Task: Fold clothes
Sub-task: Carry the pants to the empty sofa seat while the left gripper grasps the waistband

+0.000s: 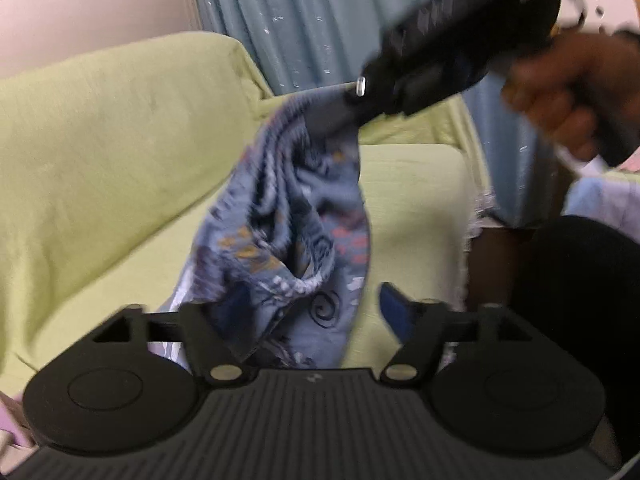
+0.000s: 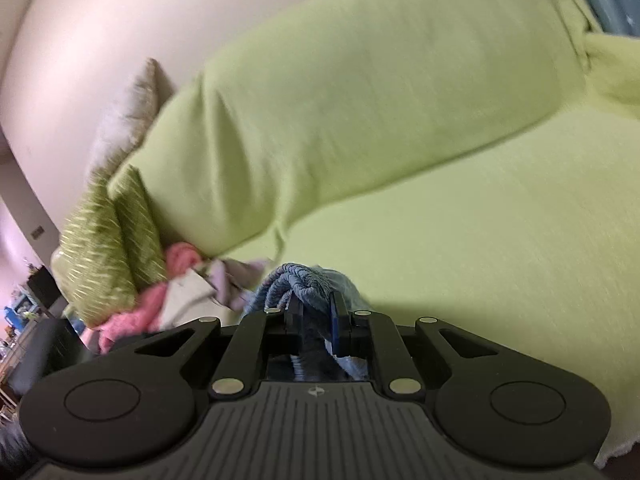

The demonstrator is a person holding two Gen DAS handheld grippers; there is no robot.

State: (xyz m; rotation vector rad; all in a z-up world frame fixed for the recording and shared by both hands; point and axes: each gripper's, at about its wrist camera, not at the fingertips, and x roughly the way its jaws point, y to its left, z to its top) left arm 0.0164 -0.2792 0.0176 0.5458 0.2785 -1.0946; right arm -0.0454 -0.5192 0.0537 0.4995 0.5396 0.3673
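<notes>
A blue patterned garment (image 1: 296, 232) hangs in the air over the green sofa. My right gripper (image 1: 332, 116) is shut on its top edge, which shows as a blue bunched hem (image 2: 300, 284) between the closed fingers (image 2: 316, 308) in the right wrist view. My left gripper (image 1: 296, 312) is open, with its jaws wide apart on either side of the garment's lower end. The cloth hangs between them and covers the left fingertip. The blue pad of the right finger (image 1: 396, 312) is free.
The green sofa has a backrest (image 1: 120, 140) and a seat (image 2: 500, 220). A striped green cushion (image 2: 104, 248) and a pile of pink and grey clothes (image 2: 188, 284) lie at the sofa's left end. A blue curtain (image 1: 300, 20) hangs behind. A person's dark leg (image 1: 580, 300) is at the right.
</notes>
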